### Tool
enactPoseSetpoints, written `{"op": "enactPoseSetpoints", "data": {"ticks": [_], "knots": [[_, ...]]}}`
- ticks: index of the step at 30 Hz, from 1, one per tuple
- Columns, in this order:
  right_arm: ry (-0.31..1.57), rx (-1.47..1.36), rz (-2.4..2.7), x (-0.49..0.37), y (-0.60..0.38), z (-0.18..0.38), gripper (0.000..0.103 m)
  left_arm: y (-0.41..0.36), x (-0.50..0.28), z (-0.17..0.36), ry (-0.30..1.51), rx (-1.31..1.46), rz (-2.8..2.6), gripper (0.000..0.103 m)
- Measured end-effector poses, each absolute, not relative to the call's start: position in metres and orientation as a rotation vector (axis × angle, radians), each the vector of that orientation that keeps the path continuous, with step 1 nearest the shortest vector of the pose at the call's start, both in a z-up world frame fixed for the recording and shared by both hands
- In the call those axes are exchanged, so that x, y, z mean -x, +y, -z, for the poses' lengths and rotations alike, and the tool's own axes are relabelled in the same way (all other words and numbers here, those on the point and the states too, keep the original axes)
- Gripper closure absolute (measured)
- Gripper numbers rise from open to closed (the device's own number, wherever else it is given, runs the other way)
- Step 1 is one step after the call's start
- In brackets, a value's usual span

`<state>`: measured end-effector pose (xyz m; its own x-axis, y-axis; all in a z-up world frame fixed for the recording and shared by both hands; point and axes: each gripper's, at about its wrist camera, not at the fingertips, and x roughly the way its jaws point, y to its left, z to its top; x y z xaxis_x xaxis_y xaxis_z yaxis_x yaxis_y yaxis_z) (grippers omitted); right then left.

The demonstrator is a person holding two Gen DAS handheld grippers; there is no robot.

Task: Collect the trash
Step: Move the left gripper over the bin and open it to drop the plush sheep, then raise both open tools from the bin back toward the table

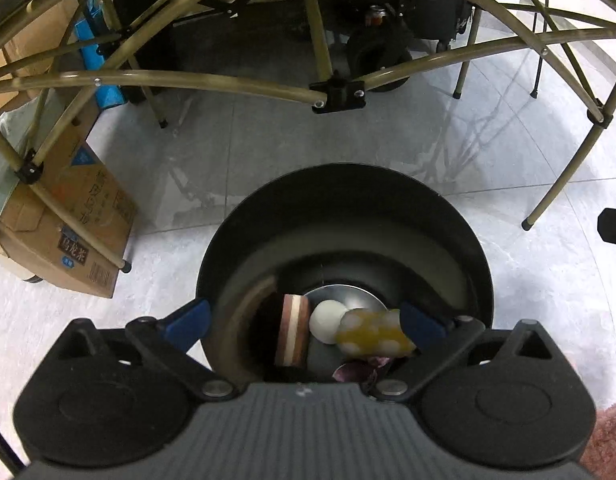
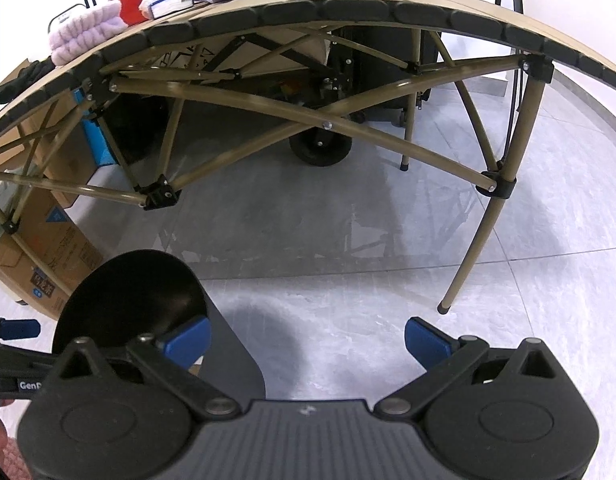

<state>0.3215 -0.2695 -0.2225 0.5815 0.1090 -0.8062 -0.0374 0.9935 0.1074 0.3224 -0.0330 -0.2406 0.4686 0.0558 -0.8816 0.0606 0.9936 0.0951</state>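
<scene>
the left gripper hangs over the black trash bin, jaws wide apart, gripping nothing. only the left wrist view looks down inside the bin: a yellow spotted wrapper just by the right finger, a white ball and a striped brown block. the right gripper is spread wide and empty over the grey floor. only the right wrist view shows the table top with a book on it.
</scene>
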Motion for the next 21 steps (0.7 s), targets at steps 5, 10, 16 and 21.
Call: {"op": "enactPoseSetpoints", "data": {"ticks": [5, 10, 16, 21], "knots": [[0.95, -0.076, -0.087, -0.322, -0.268, 0.223, 0.0, -0.034, -0.321, 0.238, 1.077, -0.121, -0.004, 0.0], [0.959, -0.067, -0.09, -0.324, -0.268, 0.226, 0.0, -0.033, -0.32, 0.237, 1.08, -0.112, -0.011, 0.0], [0.964, -0.057, -0.097, -0.325, -0.266, 0.227, 0.0, -0.03, -0.318, 0.228, 1.05, -0.098, -0.012, 0.0], [0.95, -0.054, -0.109, -0.323, -0.264, 0.224, 0.0, -0.026, -0.312, 0.212, 0.99, -0.091, -0.018, 0.0]]}}
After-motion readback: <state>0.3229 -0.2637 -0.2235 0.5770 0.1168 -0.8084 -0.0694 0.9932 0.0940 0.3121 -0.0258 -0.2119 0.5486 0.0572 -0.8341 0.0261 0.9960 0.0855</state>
